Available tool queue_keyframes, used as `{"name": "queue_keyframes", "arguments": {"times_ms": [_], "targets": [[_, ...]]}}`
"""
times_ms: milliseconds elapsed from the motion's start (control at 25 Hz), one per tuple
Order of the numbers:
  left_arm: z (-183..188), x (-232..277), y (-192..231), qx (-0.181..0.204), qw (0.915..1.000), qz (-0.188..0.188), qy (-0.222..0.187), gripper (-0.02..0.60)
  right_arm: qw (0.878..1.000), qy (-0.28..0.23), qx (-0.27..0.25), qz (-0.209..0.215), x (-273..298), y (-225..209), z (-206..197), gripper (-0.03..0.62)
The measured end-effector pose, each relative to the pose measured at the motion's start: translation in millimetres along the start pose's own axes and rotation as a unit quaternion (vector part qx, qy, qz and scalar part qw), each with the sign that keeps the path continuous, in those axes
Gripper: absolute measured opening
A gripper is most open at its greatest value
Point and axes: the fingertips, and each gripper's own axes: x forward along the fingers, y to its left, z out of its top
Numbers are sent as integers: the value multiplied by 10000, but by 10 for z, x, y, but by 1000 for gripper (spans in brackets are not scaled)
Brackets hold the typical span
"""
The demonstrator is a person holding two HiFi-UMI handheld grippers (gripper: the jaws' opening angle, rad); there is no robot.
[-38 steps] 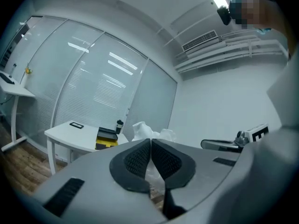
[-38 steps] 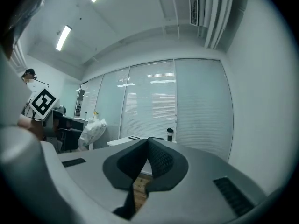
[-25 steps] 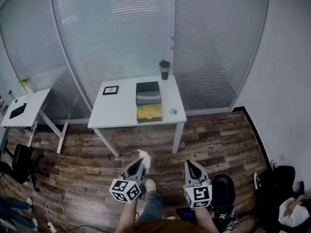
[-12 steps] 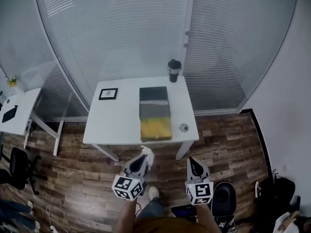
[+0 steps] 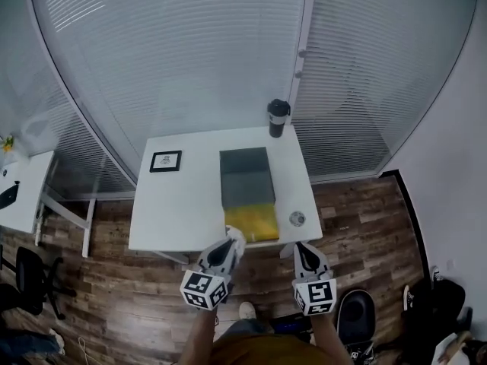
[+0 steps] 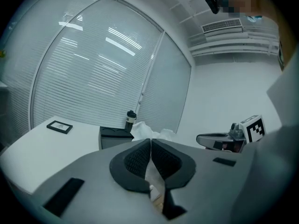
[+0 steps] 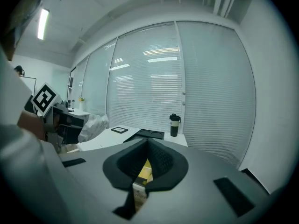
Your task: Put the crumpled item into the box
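Observation:
A crumpled white item (image 5: 237, 235) pokes out past the tips of my left gripper (image 5: 233, 242), which is shut on it just short of the table's near edge. In the left gripper view the crumpled item (image 6: 145, 130) bulges above the closed jaws. The box (image 5: 251, 221) lies on the white table (image 5: 183, 204), its yellow inside toward me and its dark lid (image 5: 245, 177) laid open behind. My right gripper (image 5: 299, 249) is shut with nothing in it, near the table's front right. Its own view shows the lid (image 7: 150, 134) ahead.
A dark cup (image 5: 278, 118) stands at the table's back right, a small framed picture (image 5: 165, 160) lies at the back left, and a small round object (image 5: 297, 219) sits right of the box. Glass walls with blinds stand behind. Another desk (image 5: 19, 196) is at the left.
The table and box have come closer in the head view. Both grippers now sit at the table's near edge, the left still holding the crumpled item.

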Motion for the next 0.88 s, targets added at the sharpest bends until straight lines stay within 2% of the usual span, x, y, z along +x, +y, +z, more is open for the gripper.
{"name": "queue_keyframes", "arguments": {"times_ms": [400,880], "targets": [[-11,317,88,91,9997,-82,227,31,9998,40,154,-106,179,-192,15,12],[-234,704,238,131,9978,-18,652,31,9990,317,192,268,530,-256,-271,12]]}}
